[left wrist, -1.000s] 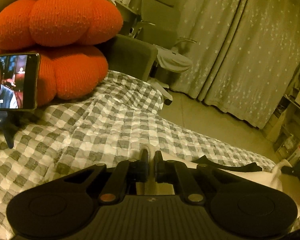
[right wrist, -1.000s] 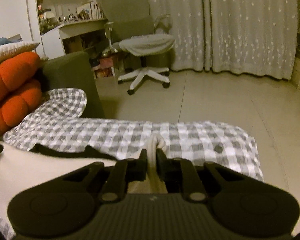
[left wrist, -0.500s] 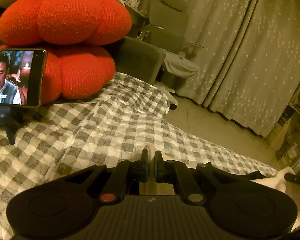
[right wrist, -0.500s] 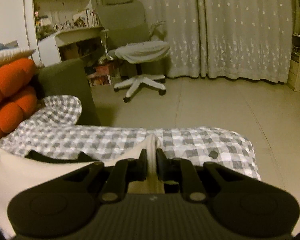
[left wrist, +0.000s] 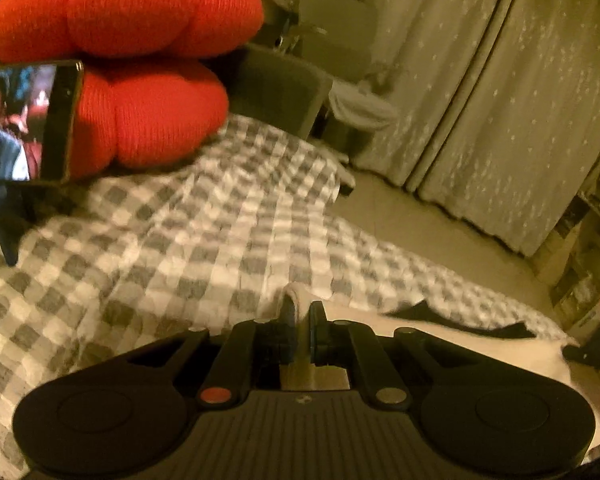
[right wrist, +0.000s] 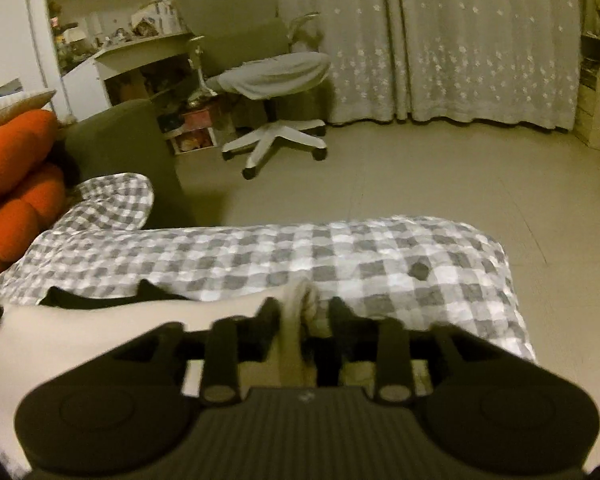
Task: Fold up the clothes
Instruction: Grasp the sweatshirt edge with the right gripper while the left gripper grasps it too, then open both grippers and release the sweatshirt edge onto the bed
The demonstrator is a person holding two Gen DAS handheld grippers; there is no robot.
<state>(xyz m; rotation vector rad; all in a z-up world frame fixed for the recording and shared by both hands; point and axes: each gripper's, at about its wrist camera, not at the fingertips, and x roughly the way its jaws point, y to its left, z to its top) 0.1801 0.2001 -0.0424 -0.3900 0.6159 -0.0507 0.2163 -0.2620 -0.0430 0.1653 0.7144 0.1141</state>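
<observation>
A cream garment [left wrist: 460, 350] with a black trim [left wrist: 452, 318] lies across the grey-and-white checked blanket [left wrist: 188, 240] on the bed. My left gripper [left wrist: 300, 310] is shut on a folded edge of it, low over the blanket. In the right wrist view the same cream garment [right wrist: 100, 332] spreads to the left. My right gripper [right wrist: 302, 306] is open at the garment's other end. Its two fingers stand apart, with a bunched fold of cream cloth [right wrist: 300, 296] lying loose between them.
An orange knot cushion [left wrist: 140, 60] and a phone on a stand [left wrist: 20, 120] sit at the head of the bed. An office chair [right wrist: 268, 76], shelves and starred curtains [right wrist: 460, 40] stand across the bare floor. The blanket's edge [right wrist: 512, 300] drops off to the right.
My right gripper's fingers have parted and let go of the cream cloth they pinched. My left gripper, still shut on its edge, has moved nearer the orange cushion.
</observation>
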